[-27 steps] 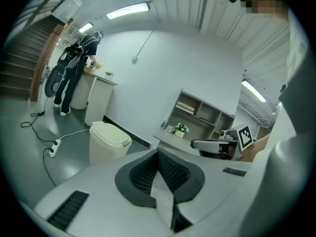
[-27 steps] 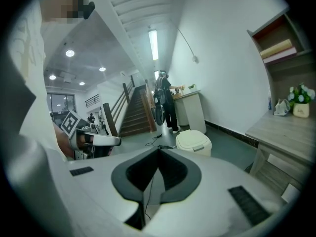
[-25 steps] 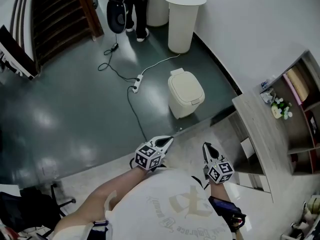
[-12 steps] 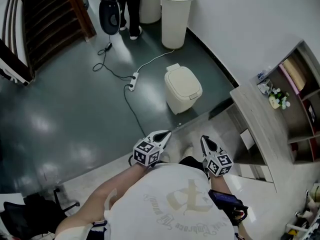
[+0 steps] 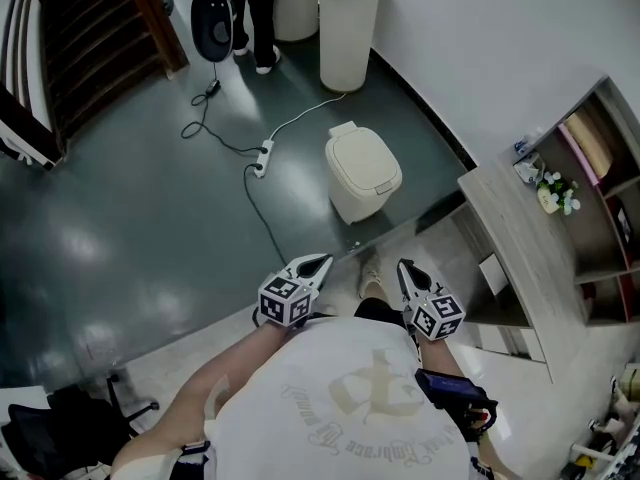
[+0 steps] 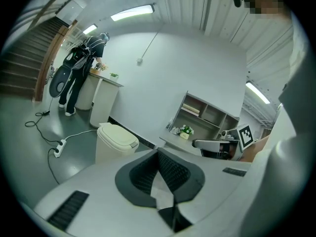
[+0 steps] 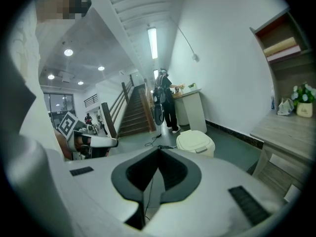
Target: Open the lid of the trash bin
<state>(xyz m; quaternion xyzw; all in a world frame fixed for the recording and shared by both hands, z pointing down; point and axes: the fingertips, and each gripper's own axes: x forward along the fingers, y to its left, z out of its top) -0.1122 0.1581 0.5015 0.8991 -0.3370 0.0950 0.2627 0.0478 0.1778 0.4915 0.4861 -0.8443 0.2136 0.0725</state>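
The trash bin point(image 5: 362, 175) is small and cream-coloured, standing on the dark floor near the white wall, its lid down. It shows too in the left gripper view point(image 6: 114, 141) and the right gripper view point(image 7: 195, 143), some way ahead of both jaws. My left gripper point(image 5: 320, 262) and right gripper point(image 5: 403, 270) are held close to my body, side by side, pointing toward the bin and well short of it. Both have their jaws together with nothing between them.
A white power strip point(image 5: 262, 158) with cables lies on the floor left of the bin. A tall white cylinder bin point(image 5: 348, 23) and a standing person point(image 5: 235, 8) are beyond. A wooden desk with shelves point(image 5: 520, 258) lines the right; stairs point(image 5: 90, 38) rise at left.
The person carrying the grippers has stepped forward, a foot now showing between the grippers. Both grippers stay shut and level, a little nearer the bin.
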